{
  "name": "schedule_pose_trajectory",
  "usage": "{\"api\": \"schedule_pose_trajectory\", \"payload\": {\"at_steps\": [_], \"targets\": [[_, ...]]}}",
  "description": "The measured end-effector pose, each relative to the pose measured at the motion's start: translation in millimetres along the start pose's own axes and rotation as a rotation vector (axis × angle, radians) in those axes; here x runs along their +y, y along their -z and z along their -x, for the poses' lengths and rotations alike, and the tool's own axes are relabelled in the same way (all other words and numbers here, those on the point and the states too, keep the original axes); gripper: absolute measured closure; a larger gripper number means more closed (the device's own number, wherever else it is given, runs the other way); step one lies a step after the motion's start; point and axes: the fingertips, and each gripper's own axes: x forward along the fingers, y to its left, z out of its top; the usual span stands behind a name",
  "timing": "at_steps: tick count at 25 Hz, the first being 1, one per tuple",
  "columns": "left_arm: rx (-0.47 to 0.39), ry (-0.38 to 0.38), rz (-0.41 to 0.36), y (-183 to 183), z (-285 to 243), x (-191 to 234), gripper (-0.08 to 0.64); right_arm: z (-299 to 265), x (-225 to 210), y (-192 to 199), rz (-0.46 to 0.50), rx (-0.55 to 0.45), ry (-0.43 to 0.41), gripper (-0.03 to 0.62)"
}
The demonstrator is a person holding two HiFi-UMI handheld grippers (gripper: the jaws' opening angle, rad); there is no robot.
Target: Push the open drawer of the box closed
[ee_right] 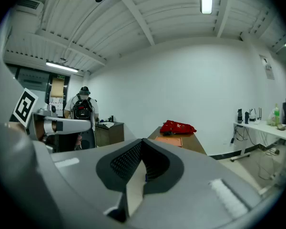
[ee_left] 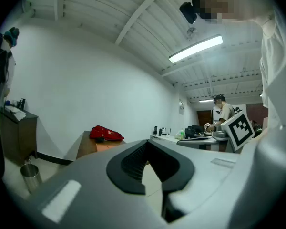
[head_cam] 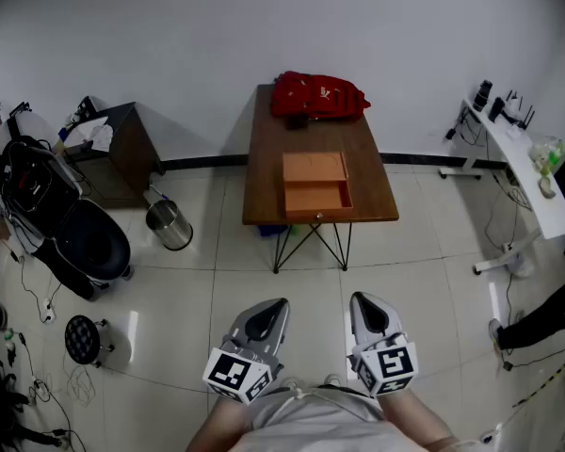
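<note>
I hold my left gripper [head_cam: 274,306] and right gripper [head_cam: 362,302] low before me, each with jaws pressed together on nothing. The orange box [head_cam: 313,167] sits well apart on the wooden table [head_cam: 264,172], its drawer [head_cam: 317,199] pulled open toward me

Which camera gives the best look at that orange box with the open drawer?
The head view: it looks down on the orange box and into its pulled-out drawer. Both gripper views catch it only as a thin orange strip, far off on the table.
</note>
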Motion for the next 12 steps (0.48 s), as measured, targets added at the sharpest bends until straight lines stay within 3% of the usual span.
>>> {"api": "schedule_pose_trajectory", "payload": {"at_steps": [7,12], "targets": [[0.034,-0.03,0.014,11.2,9.2,45.0,0.554,-23.4,13.3,10.5,-0.009,0.031,0.026,0.584],[0.051,-0.018,0.022,24.5,-14.1,59.9,0.554,-44.3,2.0,18.3,0.0,0.054,0.026,0.584]]}}
